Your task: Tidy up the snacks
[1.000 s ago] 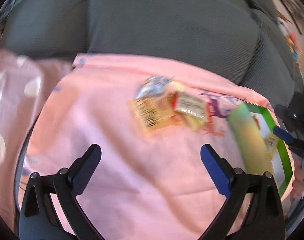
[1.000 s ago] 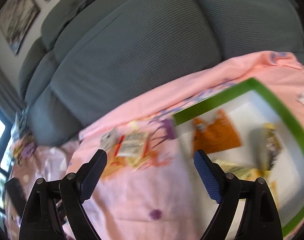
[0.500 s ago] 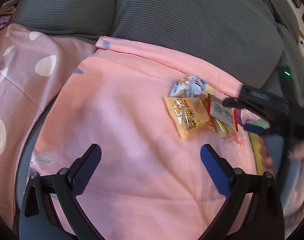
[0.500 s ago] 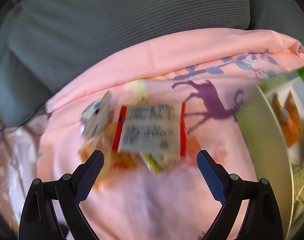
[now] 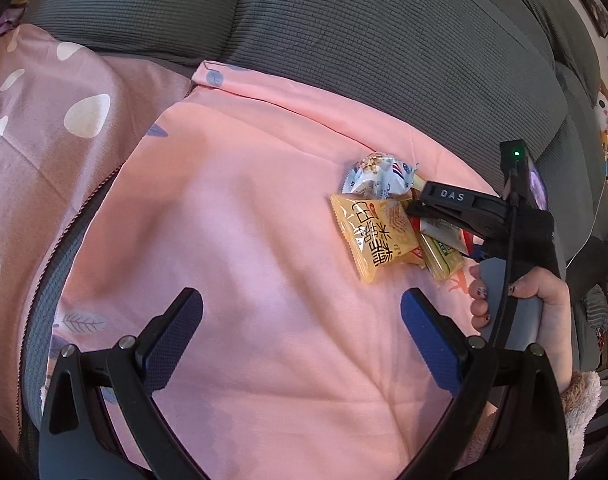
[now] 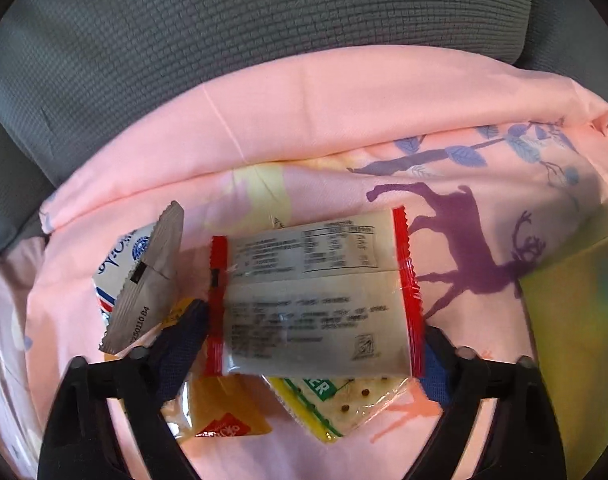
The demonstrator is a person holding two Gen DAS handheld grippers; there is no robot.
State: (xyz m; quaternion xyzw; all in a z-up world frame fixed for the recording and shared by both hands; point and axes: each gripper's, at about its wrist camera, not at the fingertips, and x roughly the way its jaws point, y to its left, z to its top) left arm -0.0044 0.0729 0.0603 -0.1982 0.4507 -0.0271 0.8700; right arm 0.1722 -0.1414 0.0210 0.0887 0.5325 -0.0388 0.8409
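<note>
Left hand-held gripper (image 5: 301, 316) jaws wide, empty, over pink sheet (image 5: 231, 240), right hand-held gripper (image 6: 312, 344) jaws just closing around red-edged packet (image 6: 312, 292), contact unclear, atop snack pile (image 5: 388, 224), green tray (image 6: 576, 320) at right, contents unseen, grey sofa (image 5: 384, 40) behind

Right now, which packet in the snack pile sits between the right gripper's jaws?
The red-edged white packet, lying on top of the pile with its printed back up. The yellow packet, the blue-and-white one and the green cracker pack lie outside or beneath.

"DAS" on the right tool (image 5: 448, 208), "250110 B4" on silver wrapper seam (image 6: 137, 320)
</note>
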